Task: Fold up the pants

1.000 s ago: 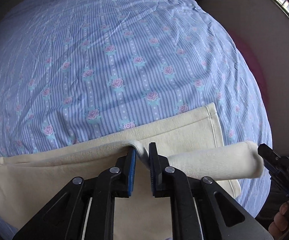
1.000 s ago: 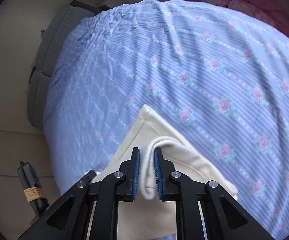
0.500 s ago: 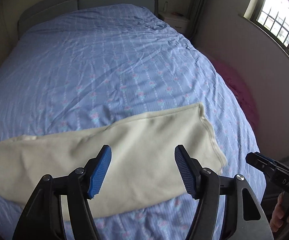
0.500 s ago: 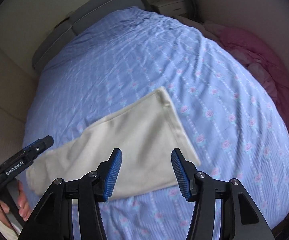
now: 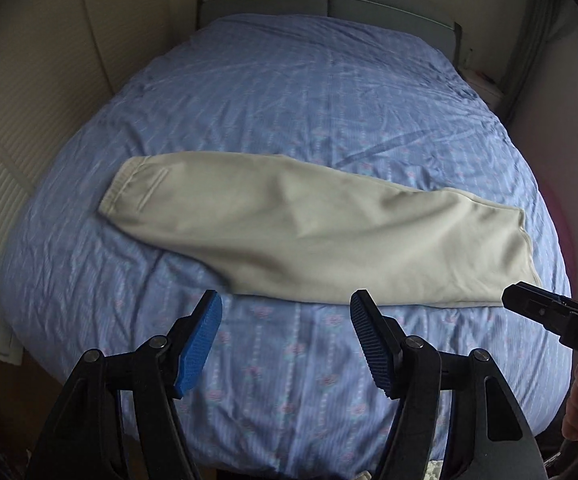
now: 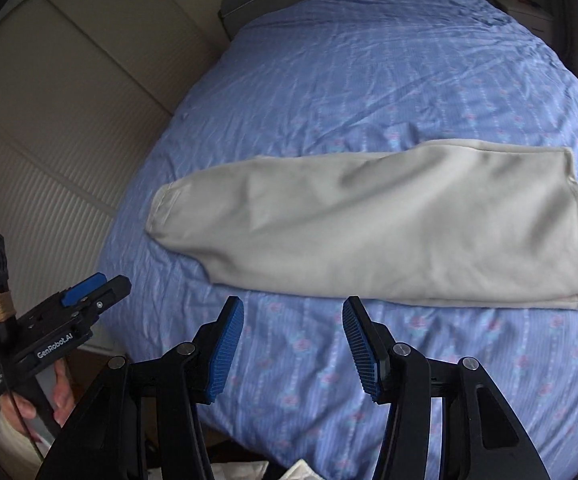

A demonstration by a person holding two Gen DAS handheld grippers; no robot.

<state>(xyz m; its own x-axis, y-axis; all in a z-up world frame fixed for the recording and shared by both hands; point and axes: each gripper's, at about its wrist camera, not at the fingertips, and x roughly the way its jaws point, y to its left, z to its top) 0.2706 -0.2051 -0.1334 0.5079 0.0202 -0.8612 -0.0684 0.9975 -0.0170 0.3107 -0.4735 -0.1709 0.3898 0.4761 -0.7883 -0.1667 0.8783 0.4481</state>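
Observation:
Cream pants (image 5: 317,236) lie folded lengthwise across the blue flowered bed, waistband (image 5: 117,196) at the left and leg hems (image 5: 525,248) at the right. My left gripper (image 5: 285,344) hovers open above the sheet just in front of the pants, with nothing between its blue pads. In the right wrist view the same pants (image 6: 389,224) stretch across the bed, and my right gripper (image 6: 293,344) also stands open and empty short of their near edge. Each gripper shows at the edge of the other's view: the right gripper (image 5: 529,304), the left gripper (image 6: 93,292).
The bed sheet (image 5: 329,100) runs back to a grey headboard (image 5: 329,0). A ribbed wardrobe wall (image 5: 17,120) flanks the left side. A nightstand (image 5: 485,80) and a window lie at the right. A hand (image 6: 61,392) holds the left gripper's handle.
Both grippers let go of the pants' fabric, opened, and pulled back and up from the bed. The pants now lie flat, seen whole from farther away.

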